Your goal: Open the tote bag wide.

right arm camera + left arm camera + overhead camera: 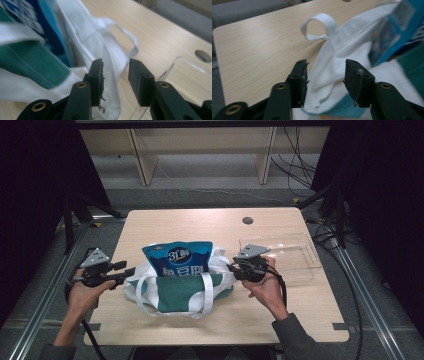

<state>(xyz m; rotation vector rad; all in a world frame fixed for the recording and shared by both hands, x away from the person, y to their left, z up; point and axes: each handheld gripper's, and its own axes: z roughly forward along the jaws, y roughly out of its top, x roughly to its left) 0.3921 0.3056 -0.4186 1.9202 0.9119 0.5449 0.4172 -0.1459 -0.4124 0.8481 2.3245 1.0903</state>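
Both tongs (pixel 325 75) (pixel 115 77) open w/ bag (pixel 175 290) edges between.

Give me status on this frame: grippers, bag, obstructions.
Left gripper open, white bag edge between jaws. Right gripper open at bag's other side. Blue pouch sticks from tote bag. Clear tray alongside.

A clear plastic box (pixel 295 254) sits on the far right part of the wooden table (pixel 190 222). The table has a small round hole (pixel 247 220) near its back edge. Behind the table stands a pale wooden shelf frame (pixel 145 155), and dark cables (pixel 295 165) lie on the grey floor (pixel 210 182) at the back right, while metal rails (pixel 40 295) run along both sides of the table.
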